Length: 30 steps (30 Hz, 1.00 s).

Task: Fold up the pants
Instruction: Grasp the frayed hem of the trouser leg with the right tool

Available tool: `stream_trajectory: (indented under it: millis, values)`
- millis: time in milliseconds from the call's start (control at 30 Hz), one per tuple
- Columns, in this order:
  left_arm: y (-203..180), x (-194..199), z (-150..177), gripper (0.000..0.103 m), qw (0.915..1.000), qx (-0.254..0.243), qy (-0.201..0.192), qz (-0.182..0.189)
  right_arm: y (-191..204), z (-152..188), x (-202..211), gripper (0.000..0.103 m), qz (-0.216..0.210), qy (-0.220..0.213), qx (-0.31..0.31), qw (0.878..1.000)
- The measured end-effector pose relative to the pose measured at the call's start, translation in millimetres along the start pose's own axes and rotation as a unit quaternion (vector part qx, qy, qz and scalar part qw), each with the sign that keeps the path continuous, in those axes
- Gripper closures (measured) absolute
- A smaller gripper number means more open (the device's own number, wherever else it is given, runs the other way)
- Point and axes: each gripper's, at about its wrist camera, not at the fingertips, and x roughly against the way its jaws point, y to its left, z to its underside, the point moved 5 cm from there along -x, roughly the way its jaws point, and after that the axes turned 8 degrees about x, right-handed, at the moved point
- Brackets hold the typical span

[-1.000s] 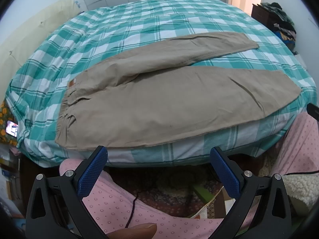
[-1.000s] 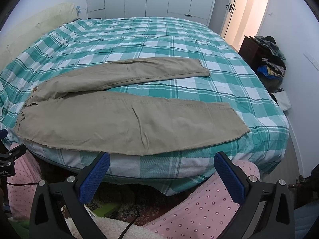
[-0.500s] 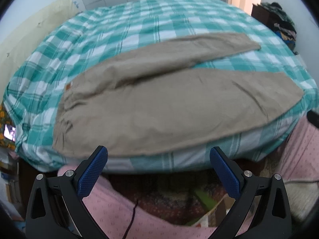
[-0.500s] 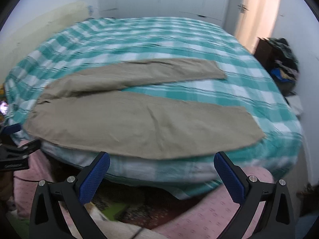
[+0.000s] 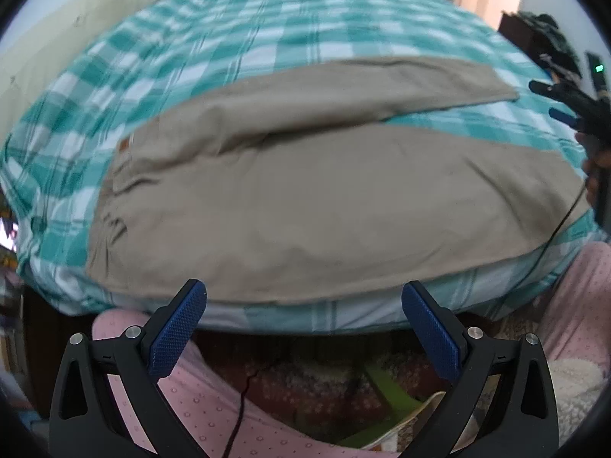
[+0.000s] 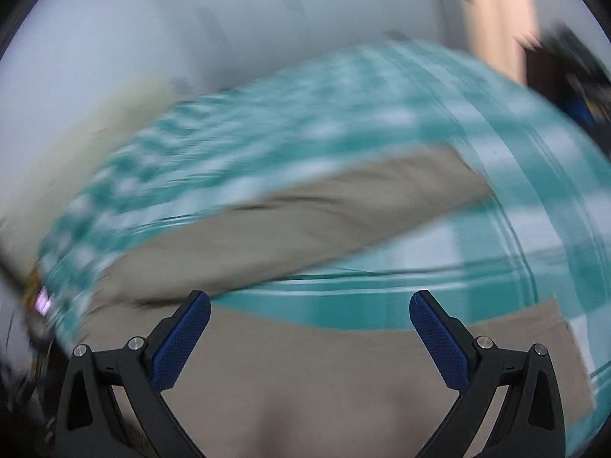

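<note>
Tan pants (image 5: 324, 194) lie flat on the bed with both legs spread apart, waistband at the left. My left gripper (image 5: 303, 305) is open and empty, just short of the bed's near edge below the near leg. My right gripper (image 6: 309, 315) is open and empty, over the near leg (image 6: 305, 374); the far leg (image 6: 305, 221) lies ahead of it. That view is motion-blurred. The right gripper also shows in the left wrist view (image 5: 573, 108), at the right edge, above the leg ends.
The bed has a teal and white checked cover (image 5: 248, 38). The person's pink dotted trouser legs (image 5: 214, 412) are below the left gripper. A dark dresser with clothes (image 5: 534, 34) stands at the back right. A cream headboard (image 5: 57, 49) is at the left.
Both grippers have moved forward toward the bed. The right one went further, out over the near pant leg, and now shows in the left wrist view. The pants have not moved.
</note>
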Motion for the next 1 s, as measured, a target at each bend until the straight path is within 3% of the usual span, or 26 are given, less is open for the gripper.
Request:
stream_trajectory:
  millis: [133, 233, 300, 333, 367, 400, 433, 467, 500, 533, 567, 600, 667, 733, 767, 800, 900, 967, 1000]
  values:
    - [8, -15, -6, 0.001, 0.9994, 0.012, 0.020, -0.024, -105, -29, -59, 0.002, 0.019, 0.030, -0.114, 0.993]
    - [9, -23, -12, 0.001, 0.9987, 0.020, 0.031, -0.036, -169, -58, -96, 0.007, -0.019, 0.014, -0.243, 0.970]
    - [6, -29, -16, 0.001, 0.9981, 0.020, 0.041, -0.041, -184, -73, -111, 0.024, -0.018, 0.004, -0.270, 0.963]
    - [4, -32, -17, 0.001, 0.9979, 0.018, 0.045, -0.044, -192, -81, -126, 0.026, -0.013, 0.007, -0.278, 0.960]
    - [1, -35, -18, 0.001, 0.9975, 0.015, 0.050, -0.047, -198, -84, -136, 0.037, -0.011, 0.016, -0.281, 0.959]
    - [-1, -38, -18, 0.001, 0.9972, 0.013, 0.056, -0.048, -202, -86, -149, 0.063, -0.005, 0.029, -0.284, 0.959]
    - [-4, -40, -18, 0.001, 0.9969, 0.009, 0.061, -0.048, -204, -89, -152, 0.080, 0.002, 0.030, -0.279, 0.960]
    - [-5, -42, -19, 0.001, 0.9968, 0.006, 0.063, -0.049, -201, -96, -150, 0.093, 0.017, 0.026, -0.254, 0.967]
    - [-7, -43, -20, 0.001, 0.9968, 0.001, 0.063, -0.049, -192, -105, -145, 0.094, 0.023, 0.014, -0.212, 0.977]
    - [-9, -44, -21, 0.001, 0.9969, -0.003, 0.061, -0.049, -172, -117, -132, 0.094, 0.026, -0.004, -0.134, 0.991]
    - [-10, -46, -22, 0.001, 0.9970, -0.007, 0.059, -0.050, -158, -121, -124, 0.094, 0.021, -0.010, -0.083, 0.996]
    - [-12, -48, -22, 0.001, 0.9969, -0.008, 0.060, -0.050, -130, -122, -108, 0.094, 0.018, -0.012, 0.012, 1.000]
    - [-16, -57, -23, 0.001, 0.9966, -0.009, 0.068, -0.046, -94, -103, -85, 0.094, -0.005, 0.003, 0.145, 0.989]
    - [-22, -67, -23, 0.001, 0.9957, -0.010, 0.084, -0.038, -99, -83, -84, 0.083, -0.007, 0.042, 0.156, 0.987]
    - [-24, -70, -24, 0.001, 0.9954, -0.011, 0.089, -0.034, -116, -73, -89, 0.053, -0.003, 0.079, 0.130, 0.988]
    - [-28, -71, -25, 0.001, 0.9953, -0.013, 0.091, -0.029, -134, -67, -91, 0.029, 0.017, 0.101, 0.106, 0.989]
    - [-33, -66, -28, 0.001, 0.9962, -0.025, 0.079, -0.026, -174, -80, -76, 0.028, 0.052, 0.067, 0.064, 0.994]
    - [-32, -66, -28, 0.001, 0.9961, -0.030, 0.075, -0.036, -183, -101, -70, 0.022, 0.028, 0.031, 0.031, 0.999]
    - [-31, -68, -27, 0.001, 0.9959, -0.029, 0.077, -0.039, -181, -116, -74, 0.010, 0.000, 0.022, 0.024, 0.999]
